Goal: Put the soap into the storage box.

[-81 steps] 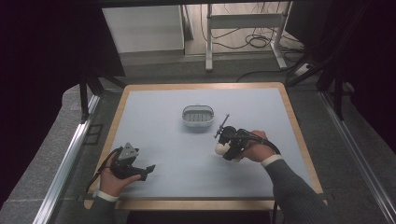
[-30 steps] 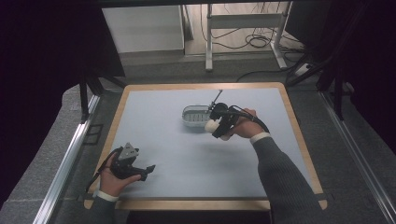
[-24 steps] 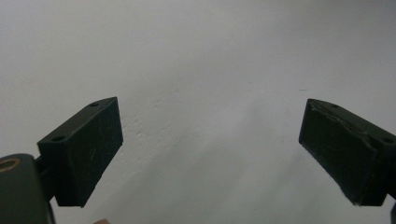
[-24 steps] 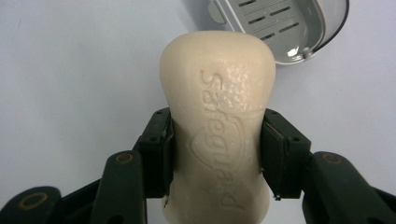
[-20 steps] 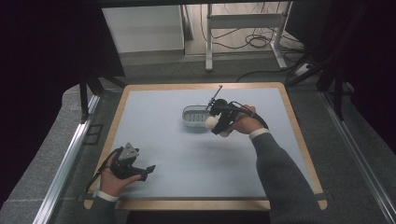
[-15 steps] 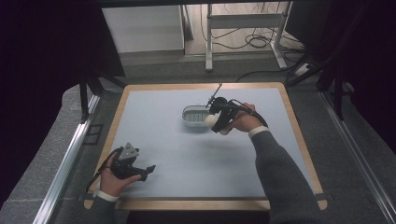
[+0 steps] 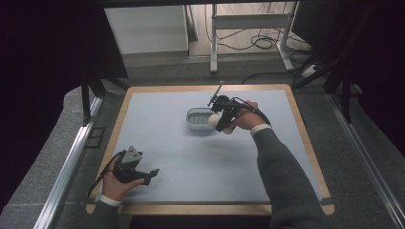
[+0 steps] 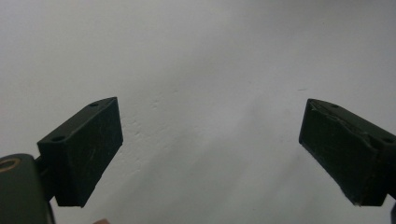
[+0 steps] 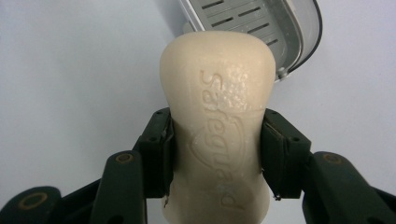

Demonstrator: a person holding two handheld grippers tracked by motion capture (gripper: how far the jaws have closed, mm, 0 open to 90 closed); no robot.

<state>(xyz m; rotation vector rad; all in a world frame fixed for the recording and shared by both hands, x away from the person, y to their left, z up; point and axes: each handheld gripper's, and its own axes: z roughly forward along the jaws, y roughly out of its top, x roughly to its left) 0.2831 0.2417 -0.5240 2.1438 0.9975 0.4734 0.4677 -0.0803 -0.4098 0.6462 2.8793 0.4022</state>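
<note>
While the right tongs clamped a cream soap bar just beside the grey soap dish, left tongs gaped wide, well apart from the dish

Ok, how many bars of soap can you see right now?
1. The soap bar is clamped in the right gripper, held by the soap dish at mid-table. None visible elsewhere.

Pale mat on wooden-edged table; cables behind

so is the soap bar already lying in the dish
No, the soap bar is clamped in the right hand-held gripper, short of the soap dish.
</note>
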